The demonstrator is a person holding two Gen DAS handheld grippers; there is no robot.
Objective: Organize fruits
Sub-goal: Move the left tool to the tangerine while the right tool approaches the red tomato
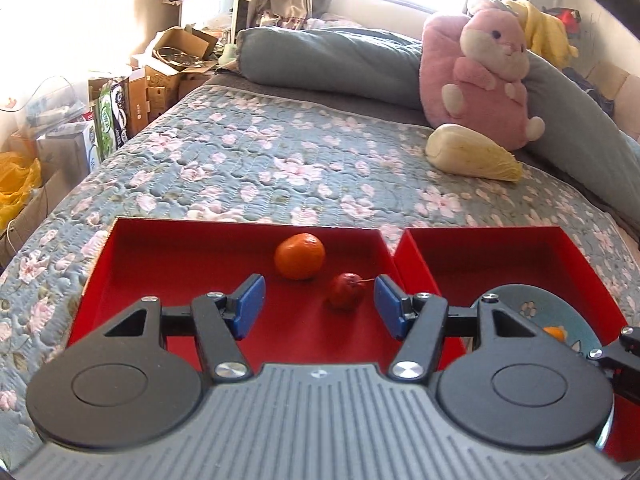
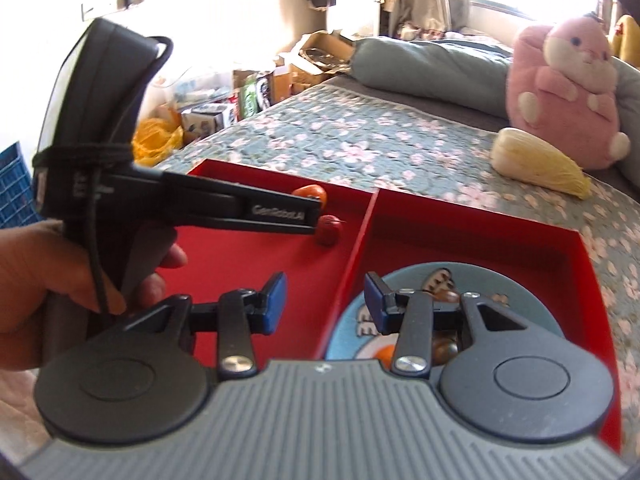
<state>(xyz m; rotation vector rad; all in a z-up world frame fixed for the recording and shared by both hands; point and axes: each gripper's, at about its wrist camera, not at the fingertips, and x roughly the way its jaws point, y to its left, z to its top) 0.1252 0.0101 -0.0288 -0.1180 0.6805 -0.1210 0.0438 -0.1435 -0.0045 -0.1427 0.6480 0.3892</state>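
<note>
Orange, glossy and slightly flattened, the tangerine [image 1: 299,256] sits far in the left red tray [image 1: 132,264]; a small dark-red stemmed fruit [image 1: 346,290] lies just nearer, rightward. Left gripper [image 1: 320,307] and right gripper [image 2: 325,303] both spread, empty.

Both wrist views low and close over the red trays [image 1: 240,228] [image 2: 472,208], facing up the bed [image 1: 280,160] [image 2: 360,128].

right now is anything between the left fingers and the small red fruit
No. In the left wrist view only bare red tray floor lies between the open left gripper and the small red fruit. The orange sits farther back.
</note>
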